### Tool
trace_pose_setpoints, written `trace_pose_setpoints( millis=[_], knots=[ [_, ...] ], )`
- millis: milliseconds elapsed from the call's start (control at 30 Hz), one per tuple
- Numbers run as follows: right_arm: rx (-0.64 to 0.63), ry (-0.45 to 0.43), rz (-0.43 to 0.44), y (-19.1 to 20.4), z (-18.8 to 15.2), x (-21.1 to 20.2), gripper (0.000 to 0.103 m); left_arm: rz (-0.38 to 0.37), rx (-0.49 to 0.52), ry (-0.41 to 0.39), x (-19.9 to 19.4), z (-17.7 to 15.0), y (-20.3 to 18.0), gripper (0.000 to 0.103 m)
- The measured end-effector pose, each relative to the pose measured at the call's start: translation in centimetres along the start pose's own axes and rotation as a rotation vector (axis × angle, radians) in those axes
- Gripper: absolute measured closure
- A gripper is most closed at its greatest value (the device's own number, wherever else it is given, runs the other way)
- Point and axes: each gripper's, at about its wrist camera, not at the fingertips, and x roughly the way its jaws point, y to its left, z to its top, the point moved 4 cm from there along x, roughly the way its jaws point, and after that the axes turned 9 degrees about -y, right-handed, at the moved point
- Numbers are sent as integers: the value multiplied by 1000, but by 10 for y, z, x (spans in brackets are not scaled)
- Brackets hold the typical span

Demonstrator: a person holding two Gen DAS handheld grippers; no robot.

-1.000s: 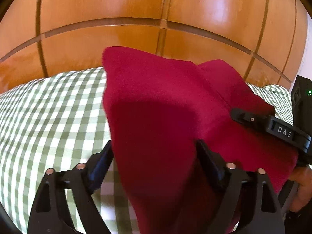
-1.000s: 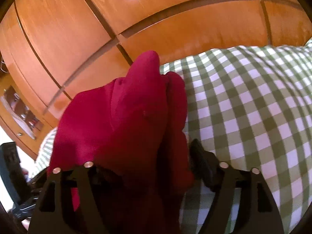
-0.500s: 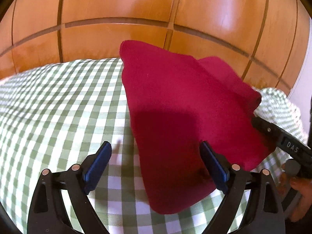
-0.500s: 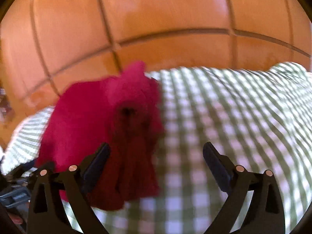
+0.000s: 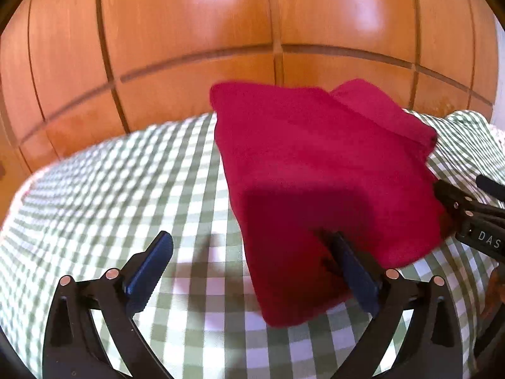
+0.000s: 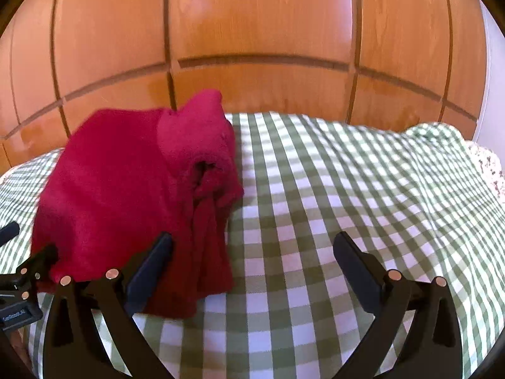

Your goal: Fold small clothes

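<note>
A folded red garment lies on the green-and-white checked cloth. My left gripper is open; its right finger touches or overlaps the garment's near edge, its left finger is over bare cloth. In the right wrist view the red garment lies at the left with a rolled fold on its right side. My right gripper is open and empty; its left finger is in front of the garment's near edge, its right finger over the checked cloth.
Orange wooden cabinet panels stand right behind the cloth-covered surface. The right gripper's body shows at the right edge of the left wrist view. The left gripper's body shows at the lower left of the right wrist view.
Both grippers let go of the red garment and opened. The garment dropped onto the checked cloth. Both grippers drew back from it.
</note>
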Motion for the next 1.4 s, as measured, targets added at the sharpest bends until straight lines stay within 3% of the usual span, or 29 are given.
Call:
trace_pose_setpoints(
  millis=[267, 600, 700, 733, 800, 1033, 1400],
  knots=[
    [-39, -87, 20, 18, -2, -38, 2, 92, 23, -85, -30, 1, -4, 4],
    [-22, -150, 15, 26, -3, -69, 2, 128, -120, -200, -75, 3, 20, 4],
    [67, -198, 28, 24, -1, -85, 2, 155, -145, -299, -93, 10, 27, 4],
    [81, -214, 25, 24, -1, -89, 2, 172, -156, -360, -101, 12, 29, 4],
    [71, -246, -1, 26, -2, -95, 2, 184, -159, -408, -104, 13, 31, 4],
    [37, -259, -11, 32, -8, -93, 2, 127, -179, -341, -89, -6, 34, 4],
    [-20, -249, -2, 45, -13, -88, 2, 130, -185, -327, -85, -9, 34, 4]
  ],
)
